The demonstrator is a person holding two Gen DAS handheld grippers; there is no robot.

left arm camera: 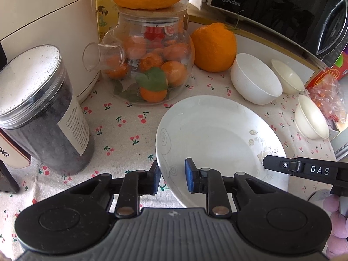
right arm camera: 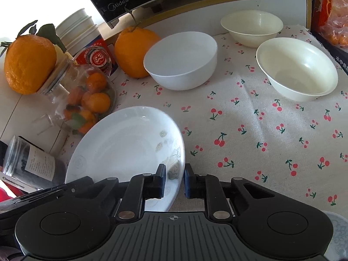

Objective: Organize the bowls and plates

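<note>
A white plate (left arm camera: 217, 134) on the cherry-print worktop (right arm camera: 250, 130) is straddled at its near rim by both tongs, left (left arm camera: 173, 177) and right (right arm camera: 175, 181), part open, possibly not yet gripping; both should be closed evenly before it is lifted level toward the bowls (right arm camera: 182, 61).

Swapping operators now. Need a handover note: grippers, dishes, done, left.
Left gripper: open, fingers straddling the near-left rim of the white plate, not visibly clamped.
Right gripper: open, fingers straddling the same plate's near-right rim.
White bowl sits behind the plate, beside the orange. Two cream bowls stand apart to the right, all on the cherry-print cloth.
Done: nothing stacked yet.
Left: place the plate, then probably nest the bowls.
</note>
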